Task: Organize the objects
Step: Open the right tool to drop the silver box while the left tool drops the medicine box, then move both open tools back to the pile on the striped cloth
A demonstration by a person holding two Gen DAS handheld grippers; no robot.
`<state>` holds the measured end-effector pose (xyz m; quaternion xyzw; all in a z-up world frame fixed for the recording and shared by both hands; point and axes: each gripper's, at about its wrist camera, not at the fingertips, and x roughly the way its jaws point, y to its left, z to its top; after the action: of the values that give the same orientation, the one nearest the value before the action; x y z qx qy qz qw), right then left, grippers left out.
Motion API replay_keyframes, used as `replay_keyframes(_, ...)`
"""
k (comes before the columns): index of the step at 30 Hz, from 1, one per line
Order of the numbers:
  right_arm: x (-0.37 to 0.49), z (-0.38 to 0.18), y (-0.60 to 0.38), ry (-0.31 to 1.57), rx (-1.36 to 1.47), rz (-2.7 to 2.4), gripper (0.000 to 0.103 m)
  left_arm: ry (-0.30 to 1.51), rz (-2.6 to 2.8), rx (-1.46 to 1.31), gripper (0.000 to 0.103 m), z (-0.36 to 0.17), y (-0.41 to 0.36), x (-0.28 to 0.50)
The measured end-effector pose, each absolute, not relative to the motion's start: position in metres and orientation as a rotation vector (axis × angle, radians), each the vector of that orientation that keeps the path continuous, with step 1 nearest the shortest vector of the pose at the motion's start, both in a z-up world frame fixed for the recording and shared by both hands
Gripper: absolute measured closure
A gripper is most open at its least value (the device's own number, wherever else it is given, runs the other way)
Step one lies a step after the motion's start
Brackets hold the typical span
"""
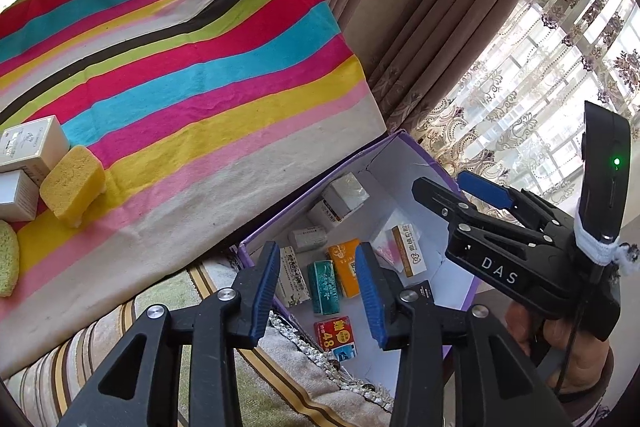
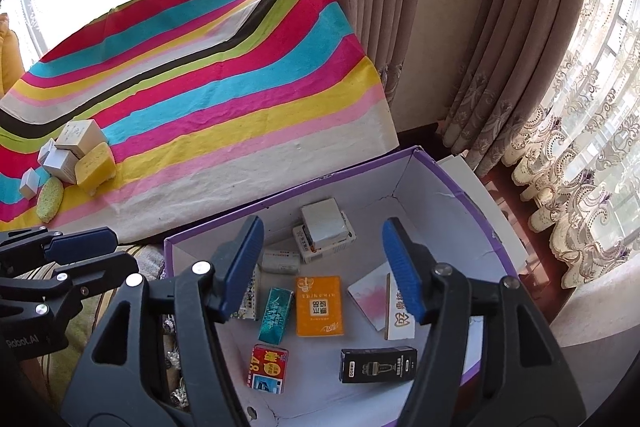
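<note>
Evidently both tongs hang above the purple cardboard box with the white inside point(image 2: 452, 195), which stands below the edge of the desk under its rainbow-striped cloth point(image 2: 224, 99), placed to catch what is carried off it. The left tongs point(image 1: 318, 293) stand partly open with nothing between the blue pads. The right tongs point(image 2: 324, 267) stand wider, also empty. Small packets already lie loose on the box floor, among them an orange flat carton point(image 2: 319, 305), a teal packet point(image 2: 276, 315) and a black slim carton point(image 2: 378, 364). Still on the cloth, well apart from the box, wait the white cartons point(image 2: 78, 139) and yellow sponges point(image 2: 96, 165).
</note>
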<state>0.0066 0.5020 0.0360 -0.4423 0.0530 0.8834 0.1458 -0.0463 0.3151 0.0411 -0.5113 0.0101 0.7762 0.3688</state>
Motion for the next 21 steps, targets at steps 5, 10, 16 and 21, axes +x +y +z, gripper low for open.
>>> replay_keyframes(5, 0.004, 0.042, 0.492, 0.141, -1.271, 2.567, 0.036, 0.023, 2.026, -1.306, 0.062, 0.044, 0.302, -0.051)
replay_keyframes(10, -0.002, 0.044, 0.475, 0.087, -1.28, 2.583, 0.036, 0.001, 2.065, -1.31, 0.062, 0.047, 0.284, -0.058)
replay_keyframes(16, -0.009, 0.046, 0.451, 0.089, -1.307, 2.643, 0.036, -0.029, 2.125, -1.307, 0.06, 0.052, 0.254, -0.068)
replay_keyframes(21, -0.018, 0.048, 0.426, 0.057, -1.323, 2.685, 0.035, -0.059, 2.18, -1.316, 0.052, 0.052, 0.223, -0.078)
